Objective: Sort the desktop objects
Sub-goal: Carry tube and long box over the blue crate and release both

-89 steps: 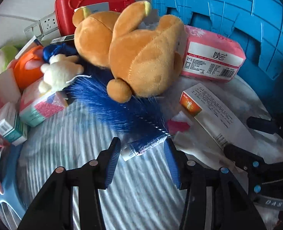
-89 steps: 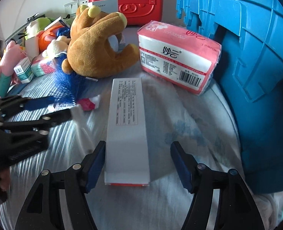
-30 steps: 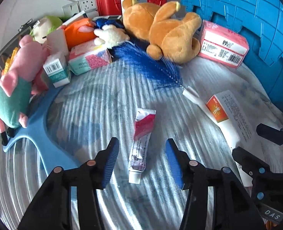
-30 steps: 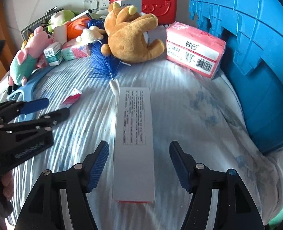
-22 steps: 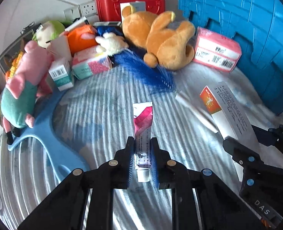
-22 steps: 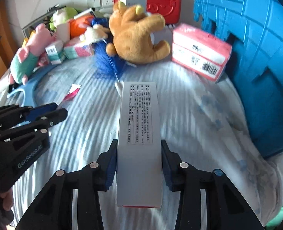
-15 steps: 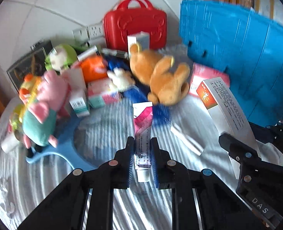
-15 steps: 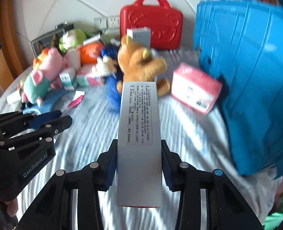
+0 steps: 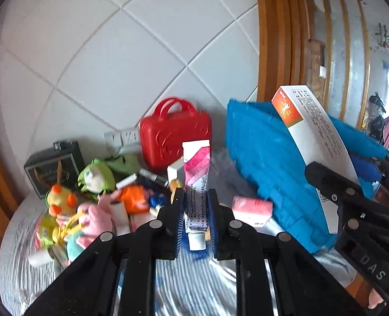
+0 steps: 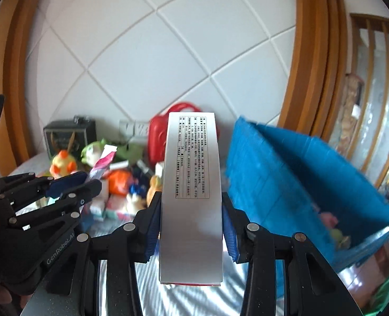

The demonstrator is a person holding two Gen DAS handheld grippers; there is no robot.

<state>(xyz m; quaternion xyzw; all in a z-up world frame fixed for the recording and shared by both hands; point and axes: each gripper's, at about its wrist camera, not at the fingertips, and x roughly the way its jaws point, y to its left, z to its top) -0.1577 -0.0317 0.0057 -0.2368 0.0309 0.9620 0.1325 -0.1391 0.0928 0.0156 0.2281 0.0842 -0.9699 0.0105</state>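
Blue bin (image 10: 300, 173) open-topped, right; toy pile (image 9: 94, 200) crowds left; red case (image 9: 174, 134) behind.

Glossy tiled wall (image 10: 147, 52), shiny red plastic case (image 9: 174, 134), matt blue plastic crate (image 10: 286, 173), striped cloth (image 9: 189, 289).

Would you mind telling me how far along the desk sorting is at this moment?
Done: the blue plastic crate already holds a few small items. In hand: the left tool grips a pink-and-white tube, the right tool a long white carton, both lifted. Left: plush toys and small boxes crowd the table.
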